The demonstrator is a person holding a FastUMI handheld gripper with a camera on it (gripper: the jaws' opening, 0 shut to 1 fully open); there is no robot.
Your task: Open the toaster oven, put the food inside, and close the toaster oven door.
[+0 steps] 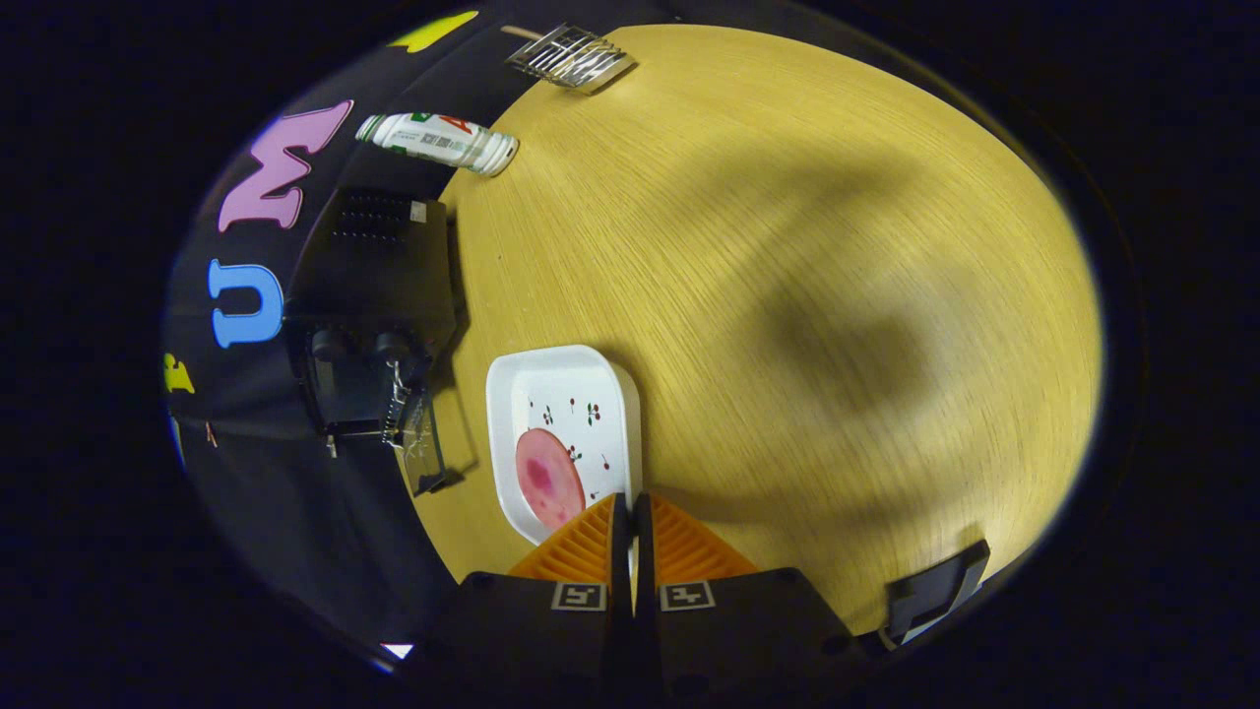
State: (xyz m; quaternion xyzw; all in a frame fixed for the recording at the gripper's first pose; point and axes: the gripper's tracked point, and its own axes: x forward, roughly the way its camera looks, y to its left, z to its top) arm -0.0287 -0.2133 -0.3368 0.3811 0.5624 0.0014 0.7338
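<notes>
A black toaster oven [379, 266] stands at the table's edge against the booth wall, off to the side and beyond my fingers. Its two knobs [359, 345] face me, and its glass door [421, 448] hangs open towards the table. A white rectangular plate [571, 389] with small cherry prints lies just ahead of the fingers, beside the oven door. A round pink slice of food [547, 477] rests on the plate's near part. My gripper [630, 500] is shut, its fingertips together over the plate's near rim, right next to the food. Nothing shows between the fingers.
A white bottle [438, 141] lies on its side beyond the oven. A metal wire rack [571, 56] sits at the table's far end. A black clamp-like object [935, 589] sticks up at the near table edge. The wooden tabletop [807, 295] stretches wide beyond the plate.
</notes>
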